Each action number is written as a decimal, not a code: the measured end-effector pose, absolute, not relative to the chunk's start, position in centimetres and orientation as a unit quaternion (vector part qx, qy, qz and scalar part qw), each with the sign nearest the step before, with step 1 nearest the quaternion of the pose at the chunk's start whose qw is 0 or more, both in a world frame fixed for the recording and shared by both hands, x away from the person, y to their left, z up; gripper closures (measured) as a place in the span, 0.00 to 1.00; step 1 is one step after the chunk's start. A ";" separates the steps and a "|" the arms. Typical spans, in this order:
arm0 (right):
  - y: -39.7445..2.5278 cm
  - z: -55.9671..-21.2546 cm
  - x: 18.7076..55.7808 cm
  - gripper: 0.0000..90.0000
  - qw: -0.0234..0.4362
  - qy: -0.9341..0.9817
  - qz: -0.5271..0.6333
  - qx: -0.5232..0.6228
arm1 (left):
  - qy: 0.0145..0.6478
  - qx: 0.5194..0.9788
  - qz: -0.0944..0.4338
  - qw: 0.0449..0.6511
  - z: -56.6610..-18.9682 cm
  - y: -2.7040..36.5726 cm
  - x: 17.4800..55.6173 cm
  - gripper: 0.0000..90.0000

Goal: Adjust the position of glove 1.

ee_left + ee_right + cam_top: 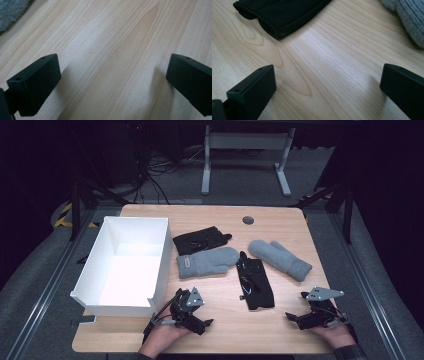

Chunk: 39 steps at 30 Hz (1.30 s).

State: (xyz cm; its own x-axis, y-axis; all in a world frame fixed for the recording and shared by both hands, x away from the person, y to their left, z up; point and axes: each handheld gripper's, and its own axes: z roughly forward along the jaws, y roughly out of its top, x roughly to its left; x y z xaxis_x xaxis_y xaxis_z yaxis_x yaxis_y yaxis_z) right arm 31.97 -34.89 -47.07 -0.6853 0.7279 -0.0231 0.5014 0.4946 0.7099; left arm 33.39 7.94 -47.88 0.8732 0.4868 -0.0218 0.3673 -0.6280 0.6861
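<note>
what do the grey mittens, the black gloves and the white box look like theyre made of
Grey mittens: fuzzy knit, likely wool or fleece, matte.
Black gloves: smooth thin fabric with a stitched cuff edge, possibly synthetic.
White box: thin stiff walls, plastic or coated board; can't tell which.

Wooden table: white box, grey mittens, black gloves.

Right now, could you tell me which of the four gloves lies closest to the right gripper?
The black glove in the middle of the table, cuff towards the person. The right gripper looks onto that cuff; the other black glove lies farther back by the white box.
</note>
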 end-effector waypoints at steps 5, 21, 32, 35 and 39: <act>-34.9 -47.1 32.0 0.00 0.162 0.850 0.348 0.361 | 0.236 0.899 0.084 0.360 -47.9 7.9 33.4 0.00; -34.6 -44.4 34.3 0.08 0.178 0.848 0.344 0.361 | 0.233 0.899 0.083 0.361 -47.9 7.9 33.5 0.00; -34.5 -42.5 38.3 0.12 0.194 0.837 0.358 0.365 | 0.233 0.900 0.082 0.360 -47.9 7.9 33.5 0.00; -34.4 -42.3 39.5 0.15 0.198 0.836 0.358 0.366 | 0.233 0.900 0.082 0.360 -47.9 7.9 33.5 0.00; -34.4 -42.3 41.1 0.18 0.195 0.834 0.361 0.370 | 0.233 0.900 0.082 0.360 -47.9 7.9 33.5 0.00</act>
